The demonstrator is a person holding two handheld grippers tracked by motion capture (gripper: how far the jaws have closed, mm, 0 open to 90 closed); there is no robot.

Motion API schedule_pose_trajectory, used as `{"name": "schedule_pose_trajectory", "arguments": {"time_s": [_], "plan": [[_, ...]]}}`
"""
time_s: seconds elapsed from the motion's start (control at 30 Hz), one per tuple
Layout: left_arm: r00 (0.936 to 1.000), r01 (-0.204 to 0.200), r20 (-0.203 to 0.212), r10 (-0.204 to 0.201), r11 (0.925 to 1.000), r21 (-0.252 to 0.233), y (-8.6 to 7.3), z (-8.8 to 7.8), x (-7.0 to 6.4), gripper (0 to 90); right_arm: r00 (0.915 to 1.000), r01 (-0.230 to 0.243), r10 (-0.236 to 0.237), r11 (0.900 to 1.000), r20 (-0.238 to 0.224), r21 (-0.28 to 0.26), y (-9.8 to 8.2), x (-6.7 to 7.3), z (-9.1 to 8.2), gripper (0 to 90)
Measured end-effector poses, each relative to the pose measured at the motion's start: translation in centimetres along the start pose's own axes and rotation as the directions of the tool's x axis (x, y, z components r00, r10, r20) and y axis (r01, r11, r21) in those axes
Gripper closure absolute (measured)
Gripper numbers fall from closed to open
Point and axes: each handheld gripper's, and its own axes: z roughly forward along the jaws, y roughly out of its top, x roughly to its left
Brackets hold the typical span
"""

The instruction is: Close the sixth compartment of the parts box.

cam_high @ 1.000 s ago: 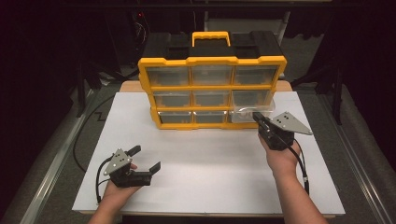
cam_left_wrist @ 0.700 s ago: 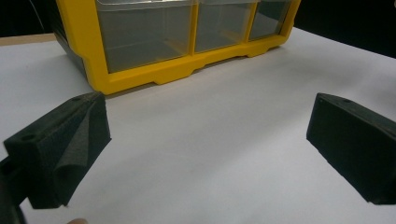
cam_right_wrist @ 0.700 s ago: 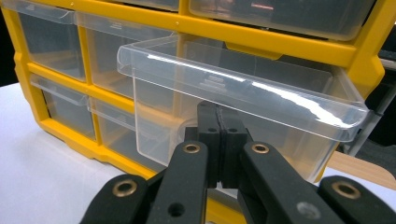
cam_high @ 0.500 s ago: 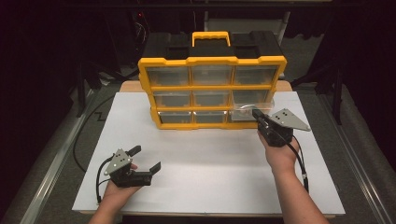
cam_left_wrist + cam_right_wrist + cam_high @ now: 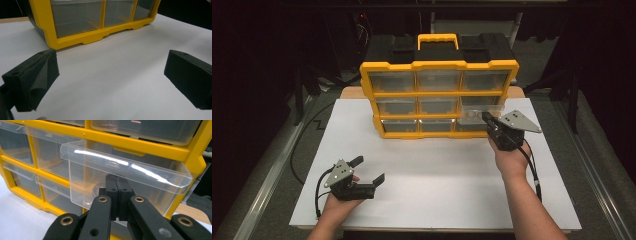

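Right tongs point(image 5: 117, 195), clamped shut on the front of a clear drawer point(image 5: 120, 173) partly out of the yellow organizer point(image 5: 439, 100), should pull straight and level; left tongs point(image 5: 367, 172) rest open on the worktop point(image 5: 432, 175).

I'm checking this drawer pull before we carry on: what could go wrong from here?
1. The right gripper has its fingers shut on a small tab of the clear drawer, which is partly out of the yellow organizer. The smooth plastic could slip free.
2. The left gripper sits open on the white board, apart from the organizer, so nothing braces it; a hard pull might drag or tip it.
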Motion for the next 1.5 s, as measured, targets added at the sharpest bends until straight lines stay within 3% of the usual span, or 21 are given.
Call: {"name": "schedule_pose_trajectory", "arguments": {"time_s": [0.87, 1.03, 1.23, 1.5], "plan": [[0.9999, 0.014, 0.005, -0.014, 0.9999, -0.004, 0.0, 0.0, 0.2, 0.8, 0.9984, -0.004, 0.002, 0.999, 0.056, 0.048, 1.0, -1.3, 3.5, 90.0], [0.9998, 0.017, 0.007, -0.017, 0.9998, -0.005, -0.1, 0.0, 0.2, 0.9, 0.9988, 0.002, -0.004, 0.999, 0.05, 0.047, 1.2, -1.2, 3.9, 90.0], [0.9999, 0.015, 0.007, -0.015, 0.9999, -0.005, -0.1, 0.0, 0.3, 0.8, 0.9991, 0.0, -0.003, 0.998, 0.043, 0.061, 1.1, -0.9, 3.4, 90.0], [0.9999, 0.015, 0.008, -0.015, 0.9999, -0.004, -0.1, 0.2, 0.2, 0.9, 1.0, -0.004, 0.004, 0.999, 0.006, 0.043, 0.3, -0.2, 1.0, 90.0]]}}
